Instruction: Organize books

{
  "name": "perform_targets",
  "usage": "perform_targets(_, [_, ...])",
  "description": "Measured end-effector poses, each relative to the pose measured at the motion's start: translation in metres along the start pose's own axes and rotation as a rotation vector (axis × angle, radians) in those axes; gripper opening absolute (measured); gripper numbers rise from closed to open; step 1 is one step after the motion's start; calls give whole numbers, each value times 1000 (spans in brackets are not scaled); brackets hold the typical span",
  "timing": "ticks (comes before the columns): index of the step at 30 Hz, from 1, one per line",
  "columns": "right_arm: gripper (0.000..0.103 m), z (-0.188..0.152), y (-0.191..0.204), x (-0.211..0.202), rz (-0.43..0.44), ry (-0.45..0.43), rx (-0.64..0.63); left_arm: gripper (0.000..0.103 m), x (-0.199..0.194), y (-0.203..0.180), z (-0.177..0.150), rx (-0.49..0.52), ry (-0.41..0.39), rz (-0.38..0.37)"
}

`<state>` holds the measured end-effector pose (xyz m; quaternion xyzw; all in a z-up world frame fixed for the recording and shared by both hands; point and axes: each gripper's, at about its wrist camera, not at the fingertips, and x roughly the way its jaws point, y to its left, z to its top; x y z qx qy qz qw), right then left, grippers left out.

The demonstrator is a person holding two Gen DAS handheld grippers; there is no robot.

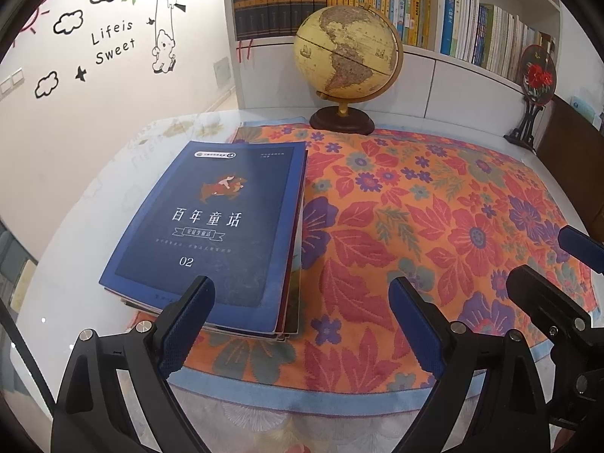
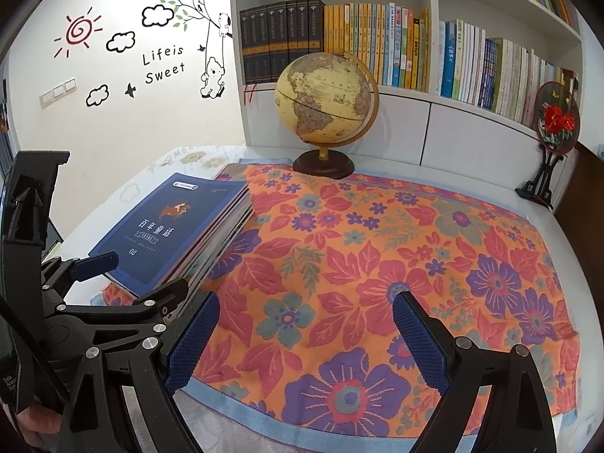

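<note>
Gaping wide and empty, both ribbed tongs [image 1: 302, 317] [image 2: 305, 336] hover above flat glossy books [image 1: 219, 226] on woven floral cloth [image 1: 434, 226].

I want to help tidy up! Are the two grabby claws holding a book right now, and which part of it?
Nothing is held. The left gripper and right gripper are both open and empty, above the stack of books and the flowery cloth.

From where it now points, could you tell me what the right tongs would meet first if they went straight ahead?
Probably the floral cloth: the open right tongs point down at it, with nothing between. The book stack lies off to the left.
</note>
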<state>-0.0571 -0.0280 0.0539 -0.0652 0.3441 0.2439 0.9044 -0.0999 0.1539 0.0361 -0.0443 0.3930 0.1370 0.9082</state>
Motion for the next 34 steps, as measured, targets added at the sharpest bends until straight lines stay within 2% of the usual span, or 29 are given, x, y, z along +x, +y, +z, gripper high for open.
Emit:
perform_targets(14, [92, -1, -2, 2, 17, 5, 8, 93, 6, -3, 0, 3, 24, -27])
perform_targets(19, [92, -2, -1, 4, 22, 9, 6, 93, 8, -4, 0, 12, 22, -12])
perform_targets(24, [92, -2, -2, 5, 18, 14, 7, 93, 8, -11, 0, 51, 17, 34])
perform_targets(34, [92, -4, -4, 6, 14, 18, 15, 93, 8, -18, -2, 70, 3, 42])
